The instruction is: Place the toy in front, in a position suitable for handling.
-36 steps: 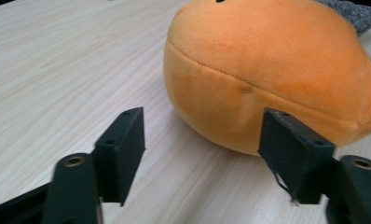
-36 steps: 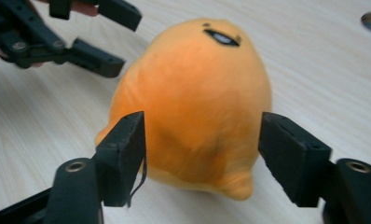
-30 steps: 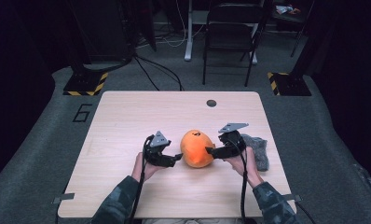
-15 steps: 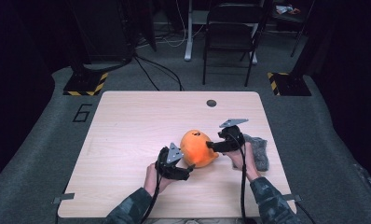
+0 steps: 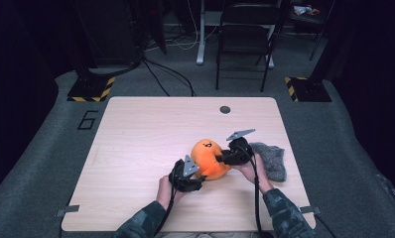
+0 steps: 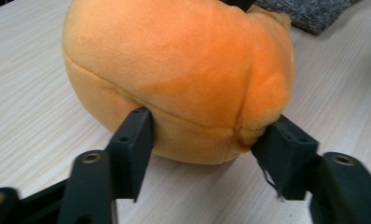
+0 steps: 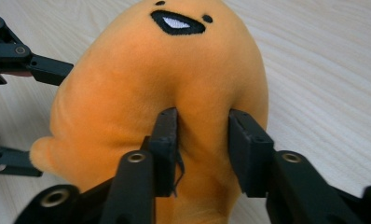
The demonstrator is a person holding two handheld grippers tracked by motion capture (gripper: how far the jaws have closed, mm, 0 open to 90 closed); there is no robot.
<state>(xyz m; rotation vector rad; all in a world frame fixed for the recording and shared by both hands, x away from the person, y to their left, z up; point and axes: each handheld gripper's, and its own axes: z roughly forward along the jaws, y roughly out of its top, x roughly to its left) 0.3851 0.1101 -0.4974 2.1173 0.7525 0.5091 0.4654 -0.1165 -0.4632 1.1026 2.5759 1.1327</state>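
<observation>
Two handheld grippers meet at an orange plush toy near the table's front edge.

The left gripper (image 5: 198, 176), jaws spread, touches the plush toy (image 5: 209, 157) low on both sides. The right gripper (image 5: 220, 158) pinches a fold of it. A grey cloth (image 5: 271, 158) lies just beyond on the table (image 5: 136, 134).

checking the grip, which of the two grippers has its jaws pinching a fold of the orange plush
The right gripper: its jaws pinch a ridge of the orange plush. The left gripper has its jaws spread wide against the plush's underside.

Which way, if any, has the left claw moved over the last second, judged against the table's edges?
Yes. The left claw has moved toward the table's near edge and rightward, under the orange plush toy.
</observation>
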